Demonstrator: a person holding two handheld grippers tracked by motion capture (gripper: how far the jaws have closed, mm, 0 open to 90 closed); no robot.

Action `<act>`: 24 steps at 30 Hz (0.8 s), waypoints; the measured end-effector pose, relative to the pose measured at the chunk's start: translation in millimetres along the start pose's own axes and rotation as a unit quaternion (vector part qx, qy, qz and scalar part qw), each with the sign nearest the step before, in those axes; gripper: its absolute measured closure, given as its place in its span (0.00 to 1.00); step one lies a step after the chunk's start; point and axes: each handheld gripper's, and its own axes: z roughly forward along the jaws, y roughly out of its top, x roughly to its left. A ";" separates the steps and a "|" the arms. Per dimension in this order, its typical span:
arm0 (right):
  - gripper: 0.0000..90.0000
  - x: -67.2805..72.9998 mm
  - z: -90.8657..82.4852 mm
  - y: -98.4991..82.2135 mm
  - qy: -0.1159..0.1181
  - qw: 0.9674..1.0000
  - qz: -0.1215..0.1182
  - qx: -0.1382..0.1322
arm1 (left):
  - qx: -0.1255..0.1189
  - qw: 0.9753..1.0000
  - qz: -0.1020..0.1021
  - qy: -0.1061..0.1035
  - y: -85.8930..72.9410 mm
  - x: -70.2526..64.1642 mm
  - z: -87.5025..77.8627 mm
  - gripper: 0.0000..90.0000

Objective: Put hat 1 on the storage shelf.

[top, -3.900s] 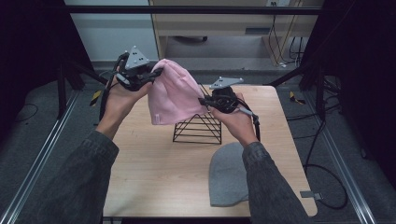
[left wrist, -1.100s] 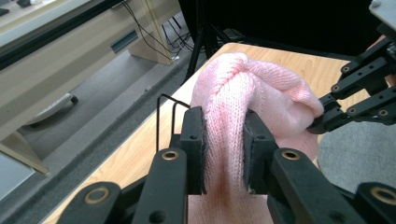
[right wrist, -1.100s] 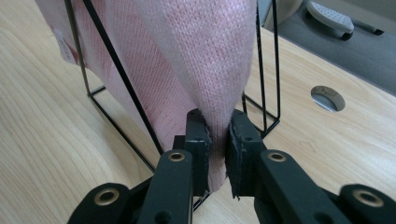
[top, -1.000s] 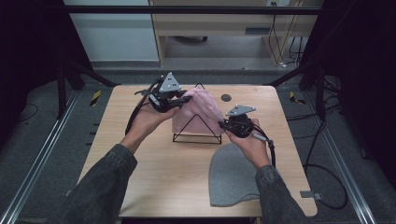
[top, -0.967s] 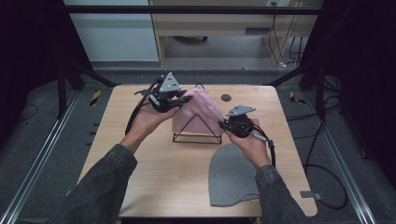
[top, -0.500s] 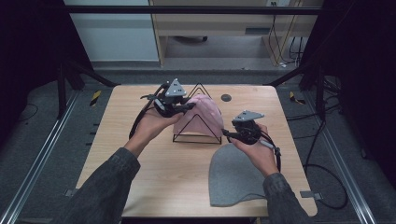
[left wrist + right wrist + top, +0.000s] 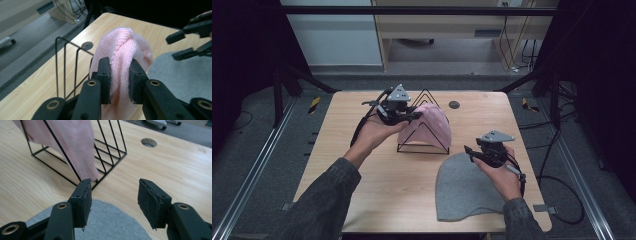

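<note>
A pink knitted beanie [image 7: 432, 125] hangs over the black wire triangular rack [image 7: 424, 135] at the middle of the table. My left gripper [image 7: 409, 116] is shut on a fold of that pink beanie [image 7: 122, 55], at the rack's [image 7: 66, 67] left end. A grey beanie [image 7: 467, 187] lies flat on the table at the front right. My right gripper [image 7: 472, 150] is open just above the grey beanie's [image 7: 105, 220] top edge, nothing between its fingers. The pink beanie's hem [image 7: 80, 152] hangs inside the rack [image 7: 107, 150] ahead of it.
A round cable hole [image 7: 454, 104] sits in the wooden table [image 7: 362, 185] behind the rack. Dark frame posts stand at both back corners. A cable trails from the right gripper off the table's right edge.
The left gripper carried the pink beanie down onto the wire rack. The right gripper let go, drew back toward the front right and now hovers open over the grey beanie.
</note>
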 end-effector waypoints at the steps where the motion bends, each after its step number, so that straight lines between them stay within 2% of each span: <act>1: 0.50 -1.9 -0.1 -4.2 -0.003 1.000 0.006 -0.002 | -0.003 1.000 0.002 0.001 2.5 -2.1 -0.6 0.85; 3: 0.50 -5.1 0.2 -11.8 -0.004 1.000 0.021 -0.002 | -0.003 1.000 0.003 -0.009 6.7 -6.5 -1.1 0.86; 5: 0.50 -7.9 0.6 -16.8 -0.005 0.999 0.033 0.000 | 0.007 1.000 0.014 -0.011 9.4 -10.7 -0.8 0.86; 7: 0.50 -9.6 -0.2 -18.5 -0.008 1.000 0.029 0.002 | 0.018 1.000 0.018 -0.005 9.4 -11.7 -0.2 0.86; 10: 0.50 -9.9 -1.1 -19.5 -0.010 1.000 0.028 0.001 | 0.035 0.999 0.027 0.016 5.3 -7.6 1.7 0.85; 12: 0.50 -9.9 -0.4 -20.1 -0.012 1.000 0.028 0.002 | 0.032 0.999 0.020 0.015 2.1 -3.3 2.7 0.85; 16: 0.50 -9.8 1.1 -21.6 -0.013 1.000 0.025 0.006 | 0.030 0.999 0.022 0.020 -2.1 0.6 5.3 0.84; 19: 0.50 -10.4 1.4 -23.0 -0.015 1.000 0.023 0.008 | 0.041 0.999 0.022 0.025 -9.0 5.6 8.3 0.83; 21: 0.50 -10.5 1.1 -23.7 -0.016 0.999 0.026 0.010 | 0.039 0.999 0.007 0.014 -15.7 8.6 9.3 0.82; 24: 0.50 -11.2 0.7 -24.6 -0.016 0.999 0.027 0.011 | 0.041 0.999 0.004 0.006 -19.6 9.3 9.1 0.79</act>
